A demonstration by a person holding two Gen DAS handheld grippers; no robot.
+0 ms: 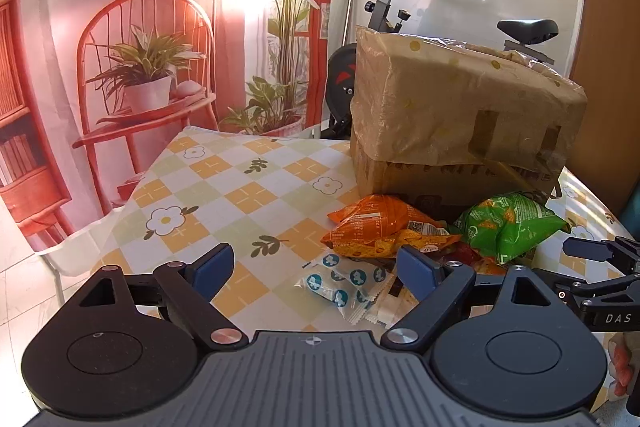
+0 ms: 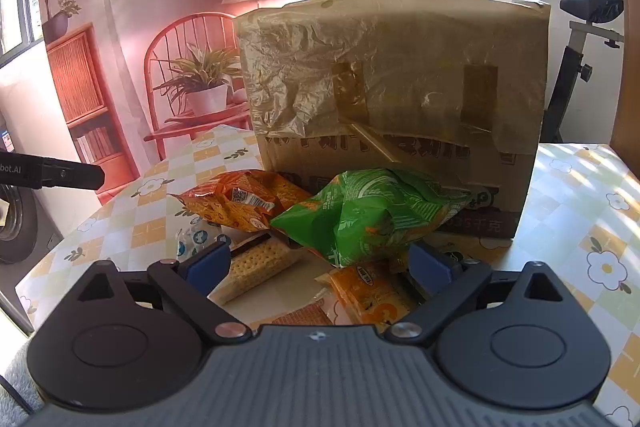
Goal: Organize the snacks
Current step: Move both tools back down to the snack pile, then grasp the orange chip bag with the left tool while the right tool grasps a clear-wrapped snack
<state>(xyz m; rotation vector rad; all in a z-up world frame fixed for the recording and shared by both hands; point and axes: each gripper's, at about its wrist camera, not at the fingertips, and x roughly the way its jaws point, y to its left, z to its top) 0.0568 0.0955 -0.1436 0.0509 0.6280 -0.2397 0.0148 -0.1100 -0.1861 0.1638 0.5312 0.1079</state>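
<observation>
Two crinkly foil bags, an orange bag (image 1: 384,231) and a green bag (image 2: 368,215), lie on the desk (image 1: 224,195) against a cardboard box (image 2: 396,99) draped in wrinkled film. Just beside them sit a clear dotted sachet (image 1: 344,283) and a rectangular cracker pack (image 2: 256,267). Left hand-held gripper (image 1: 316,267) and right hand-held gripper (image 2: 320,263) both stand released, blue pads gripping nothing.
</observation>
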